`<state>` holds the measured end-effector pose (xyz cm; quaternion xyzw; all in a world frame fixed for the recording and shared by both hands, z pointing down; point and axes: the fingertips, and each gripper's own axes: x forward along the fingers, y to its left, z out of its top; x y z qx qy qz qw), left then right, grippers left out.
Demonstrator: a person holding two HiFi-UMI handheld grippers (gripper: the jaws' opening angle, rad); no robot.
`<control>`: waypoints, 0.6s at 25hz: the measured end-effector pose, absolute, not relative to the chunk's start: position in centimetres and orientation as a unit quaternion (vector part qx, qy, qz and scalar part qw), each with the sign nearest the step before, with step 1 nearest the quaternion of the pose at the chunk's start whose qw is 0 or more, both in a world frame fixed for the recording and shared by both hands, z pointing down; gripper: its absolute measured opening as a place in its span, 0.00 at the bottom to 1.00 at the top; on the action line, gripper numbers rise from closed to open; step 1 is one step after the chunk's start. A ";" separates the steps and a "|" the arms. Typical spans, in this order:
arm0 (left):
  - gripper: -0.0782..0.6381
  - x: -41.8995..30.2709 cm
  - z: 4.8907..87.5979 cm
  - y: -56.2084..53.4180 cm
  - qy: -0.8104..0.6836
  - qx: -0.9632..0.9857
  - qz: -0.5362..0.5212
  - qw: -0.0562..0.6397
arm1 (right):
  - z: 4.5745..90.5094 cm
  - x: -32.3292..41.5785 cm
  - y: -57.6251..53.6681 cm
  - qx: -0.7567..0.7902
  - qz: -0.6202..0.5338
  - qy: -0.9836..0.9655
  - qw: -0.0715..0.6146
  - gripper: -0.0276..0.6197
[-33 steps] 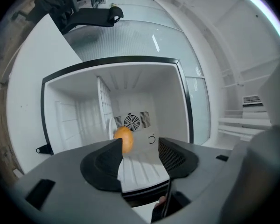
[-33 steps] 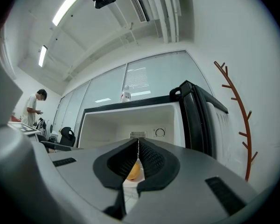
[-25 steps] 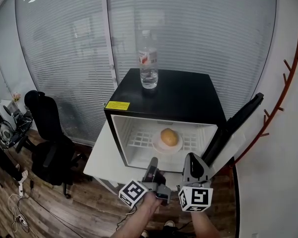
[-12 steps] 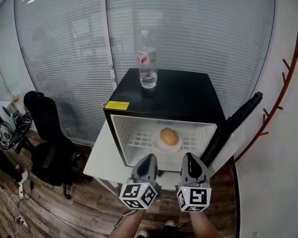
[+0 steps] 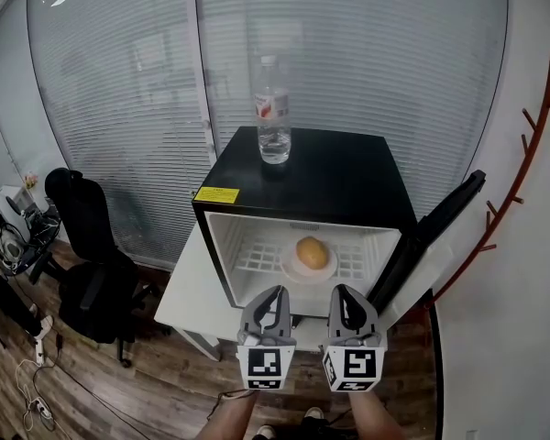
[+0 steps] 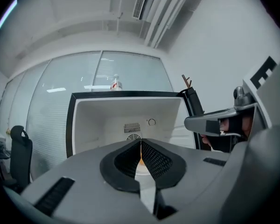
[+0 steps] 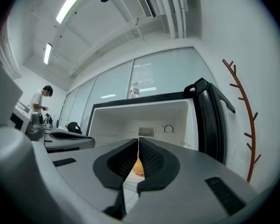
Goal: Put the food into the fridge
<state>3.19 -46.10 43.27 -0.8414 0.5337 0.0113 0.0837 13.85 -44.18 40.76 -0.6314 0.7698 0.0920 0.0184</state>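
Observation:
A small black fridge (image 5: 330,174) stands open, its door (image 5: 429,236) swung out to the right. Inside, on the wire shelf, an orange-yellow bun (image 5: 312,252) lies on a white plate (image 5: 291,266). My left gripper (image 5: 271,293) and right gripper (image 5: 342,293) hover side by side just in front of the opening, both shut and empty. In the left gripper view the fridge interior (image 6: 130,118) fills the middle. Through the right gripper view a sliver of the bun (image 7: 138,166) shows past the tips.
A clear water bottle (image 5: 273,113) stands on the fridge top. The fridge sits on a white table (image 5: 191,293). A black office chair (image 5: 87,246) is at the left, a red-brown coat rack (image 5: 522,163) at the right. A person (image 7: 38,101) stands far off.
My left gripper has rolled upright, closed its jaws and lined up beside the right one. The right gripper has shifted only slightly.

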 end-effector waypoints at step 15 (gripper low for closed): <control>0.15 3.0 43.0 -46.1 0.540 -0.836 0.018 0.096 | 41.0 13.9 -44.6 -0.628 0.095 0.772 0.008 0.09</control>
